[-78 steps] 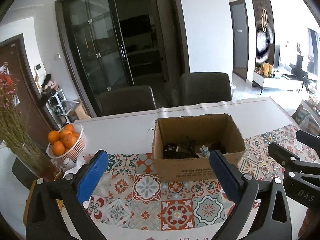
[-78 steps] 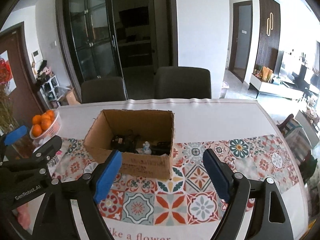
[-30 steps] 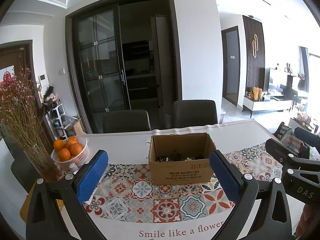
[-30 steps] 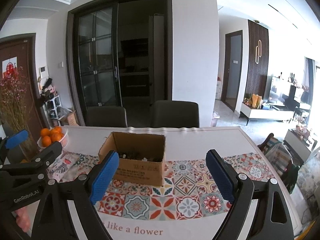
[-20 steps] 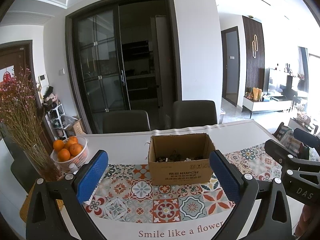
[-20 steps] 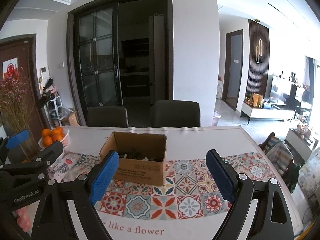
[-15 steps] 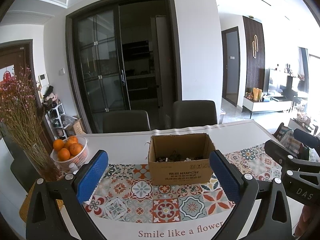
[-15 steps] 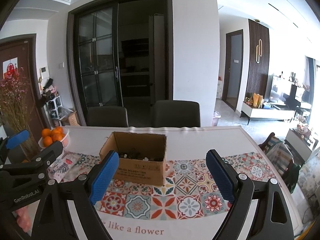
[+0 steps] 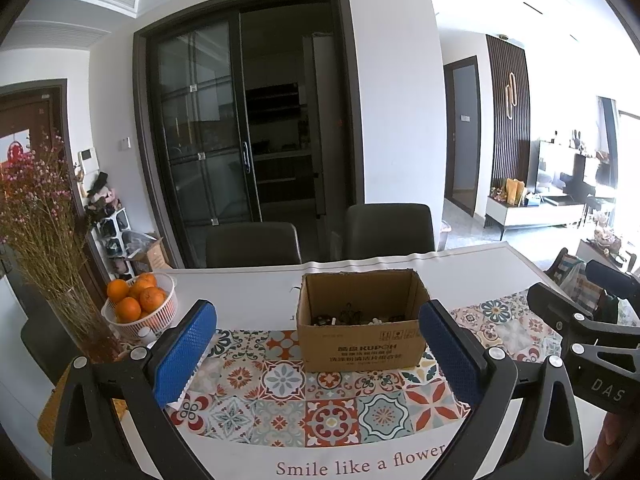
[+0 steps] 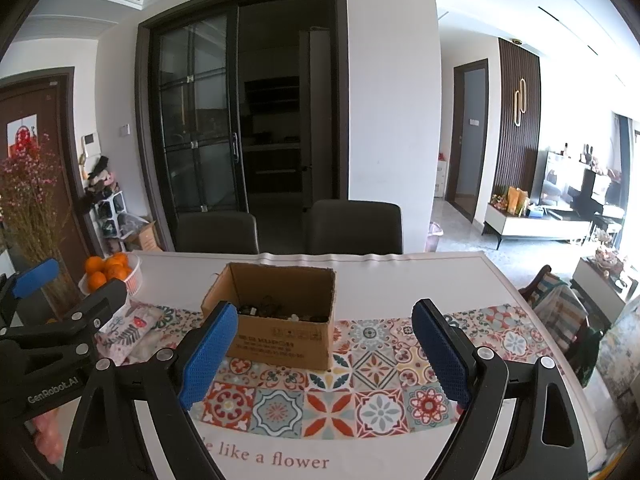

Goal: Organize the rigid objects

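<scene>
An open cardboard box [image 9: 360, 344] stands on the patterned table runner [image 9: 320, 404], with several small dark and white objects inside. It also shows in the right wrist view [image 10: 280, 340]. My left gripper [image 9: 320, 348] is open and empty, held back from the box near the table's front edge. My right gripper [image 10: 324, 348] is open and empty, also held back, with the box between and beyond its fingers. The right gripper shows at the right edge of the left view [image 9: 592, 344]. The left gripper shows at the left edge of the right view [image 10: 52, 320].
A white basket of oranges [image 9: 138, 308] and a vase of dried flowers [image 9: 44, 248] stand at the table's left. A patterned cloth [image 10: 128, 332] lies left of the box. Two dark chairs [image 9: 320, 236] stand behind the table.
Both grippers pulled back and up from the box over the first seconds. In the last second nothing has visibly moved.
</scene>
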Action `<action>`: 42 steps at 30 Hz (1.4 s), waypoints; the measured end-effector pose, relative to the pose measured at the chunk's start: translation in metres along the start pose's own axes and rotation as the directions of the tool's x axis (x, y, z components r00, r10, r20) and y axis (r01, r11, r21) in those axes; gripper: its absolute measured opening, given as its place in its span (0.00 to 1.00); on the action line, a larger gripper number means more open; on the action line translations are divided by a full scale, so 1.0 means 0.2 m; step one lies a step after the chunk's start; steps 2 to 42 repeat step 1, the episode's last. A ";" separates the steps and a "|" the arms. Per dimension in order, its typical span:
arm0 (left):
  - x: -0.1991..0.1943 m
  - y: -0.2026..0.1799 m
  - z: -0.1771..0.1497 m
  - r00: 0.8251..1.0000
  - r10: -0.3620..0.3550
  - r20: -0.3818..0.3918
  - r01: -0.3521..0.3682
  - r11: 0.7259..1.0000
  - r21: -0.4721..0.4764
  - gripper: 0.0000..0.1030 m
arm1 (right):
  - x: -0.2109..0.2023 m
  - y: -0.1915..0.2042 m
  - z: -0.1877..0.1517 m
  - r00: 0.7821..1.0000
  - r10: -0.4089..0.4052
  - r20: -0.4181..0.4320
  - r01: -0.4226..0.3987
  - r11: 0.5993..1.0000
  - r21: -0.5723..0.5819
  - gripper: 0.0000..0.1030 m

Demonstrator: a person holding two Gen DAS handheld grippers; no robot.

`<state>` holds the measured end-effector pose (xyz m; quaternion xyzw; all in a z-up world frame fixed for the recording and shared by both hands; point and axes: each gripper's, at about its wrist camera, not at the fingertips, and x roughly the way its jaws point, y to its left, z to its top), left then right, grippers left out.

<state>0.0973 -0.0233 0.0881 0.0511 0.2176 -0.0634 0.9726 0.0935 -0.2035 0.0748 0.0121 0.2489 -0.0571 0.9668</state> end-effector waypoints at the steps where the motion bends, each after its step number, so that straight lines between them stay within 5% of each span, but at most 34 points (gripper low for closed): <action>1: 0.00 0.01 0.00 1.000 0.001 -0.001 -0.001 1.000 0.000 1.00 | 0.00 0.00 0.00 1.000 0.001 0.000 -0.001 1.000 0.001 0.87; 42: 0.00 0.01 0.00 1.000 0.001 -0.001 -0.001 1.000 0.000 1.00 | 0.00 0.00 0.00 1.000 0.001 0.000 -0.001 1.000 0.001 0.87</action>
